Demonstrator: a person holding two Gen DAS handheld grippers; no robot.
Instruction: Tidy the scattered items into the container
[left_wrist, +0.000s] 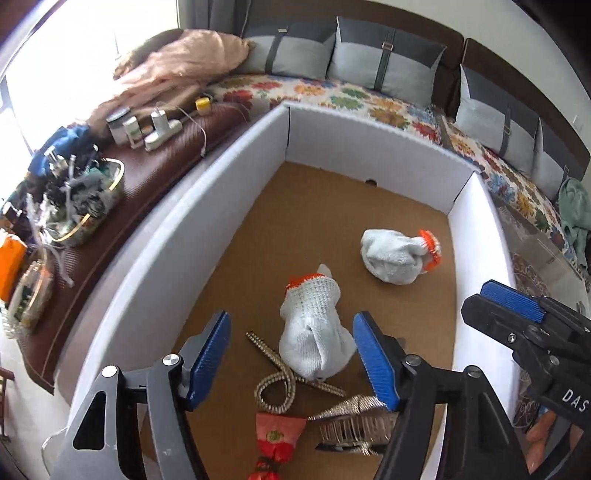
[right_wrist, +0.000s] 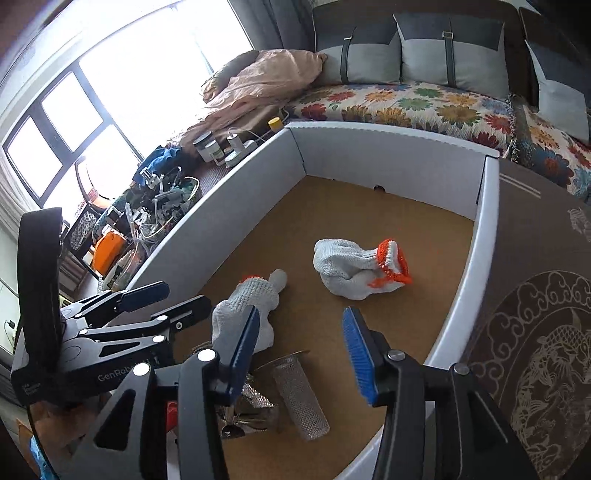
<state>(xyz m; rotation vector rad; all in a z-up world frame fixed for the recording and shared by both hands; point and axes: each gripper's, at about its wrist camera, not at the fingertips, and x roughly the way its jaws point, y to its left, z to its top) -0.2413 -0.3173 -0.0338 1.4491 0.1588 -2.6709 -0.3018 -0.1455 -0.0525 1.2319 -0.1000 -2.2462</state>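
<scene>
Knit gloves (left_wrist: 314, 332) crumpled in white-walled cardboard box (left_wrist: 369, 162), both grippers (left_wrist: 291, 354) (right_wrist: 299, 350) spread, empty

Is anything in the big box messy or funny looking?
Yes, a little. Two white knit gloves with orange cuffs lie crumpled apart, one near the middle, one closer, not paired up. The beaded band is twisted into a loop. Nothing looks broken or spilled. Both tools, left and right, are open and empty.

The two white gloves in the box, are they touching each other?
Apart. In both wrist views bare brown floor shows between the nearer glove and the farther balled-up glove inside the white-walled box.
</scene>
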